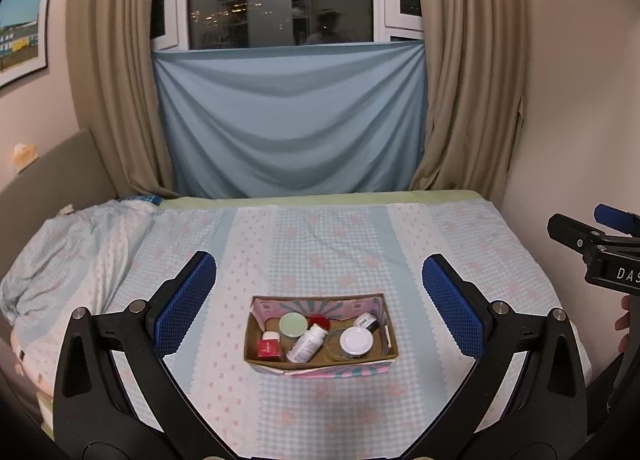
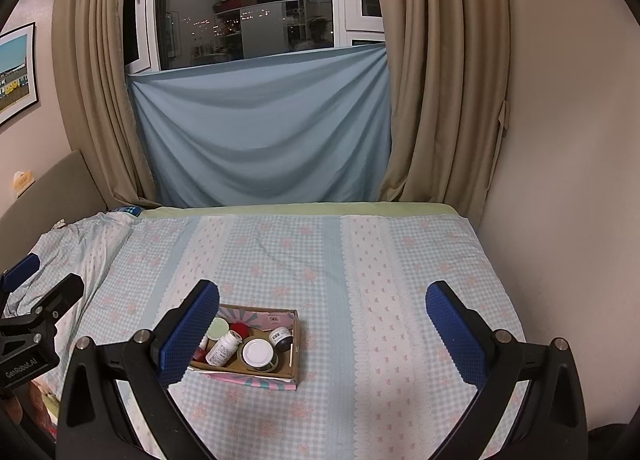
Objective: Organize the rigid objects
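Observation:
A small open cardboard box sits on the bed, also in the right wrist view. In it lie a white pill bottle, a jar with a white lid, a pale green lid, a red-capped item, a red lid and a small dark bottle. My left gripper is open and empty, above and just before the box. My right gripper is open and empty, with the box beside its left finger.
The bed has a blue checked cover. A crumpled blanket lies at the left. A wall borders the bed on the right. Curtains and a hung blue sheet stand behind. The right gripper shows at the left view's right edge.

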`<state>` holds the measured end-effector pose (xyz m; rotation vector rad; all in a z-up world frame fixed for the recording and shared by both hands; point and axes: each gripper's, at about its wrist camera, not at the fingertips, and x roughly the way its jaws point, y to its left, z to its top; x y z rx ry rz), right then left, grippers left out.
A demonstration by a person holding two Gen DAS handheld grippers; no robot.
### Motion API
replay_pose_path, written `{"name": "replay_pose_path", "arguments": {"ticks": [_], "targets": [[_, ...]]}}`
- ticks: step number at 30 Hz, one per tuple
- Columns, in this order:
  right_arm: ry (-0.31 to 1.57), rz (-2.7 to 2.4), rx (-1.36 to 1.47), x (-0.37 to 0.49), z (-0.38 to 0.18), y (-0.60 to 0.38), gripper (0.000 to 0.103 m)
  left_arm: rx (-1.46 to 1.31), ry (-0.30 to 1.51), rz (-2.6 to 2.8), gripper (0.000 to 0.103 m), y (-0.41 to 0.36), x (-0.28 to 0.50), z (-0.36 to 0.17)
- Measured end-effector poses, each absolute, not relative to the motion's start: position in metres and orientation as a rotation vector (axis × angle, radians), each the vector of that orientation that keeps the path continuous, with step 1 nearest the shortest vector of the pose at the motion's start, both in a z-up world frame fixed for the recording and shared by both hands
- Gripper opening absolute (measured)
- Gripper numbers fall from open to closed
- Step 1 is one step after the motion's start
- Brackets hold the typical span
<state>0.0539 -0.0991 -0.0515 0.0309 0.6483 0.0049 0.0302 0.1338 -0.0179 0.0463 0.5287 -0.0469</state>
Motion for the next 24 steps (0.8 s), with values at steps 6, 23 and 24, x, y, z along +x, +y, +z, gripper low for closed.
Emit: {"name": "replay_pose_path", "arguments": {"ticks": [6,23,24], "targets": [[0.649,0.002,0.027,0.0539,-0.0511,-0.0998,0.103,0.046,0.523,-0.048,0.103,0.1357,0.0297,-0.0176],[0.636,-0.006,0.026,0.0545,-0.0486,-0.0994,0.103,0.026,0.549,-0.008,0.103,0.1355,0.0347,-0.02],[0.635,-0.007,0.024,0.0541,-0.0481,-0.0978,0.103,0.016,0.546,-0.008,0.103,0.1365,0.0338,-0.0202]]}}
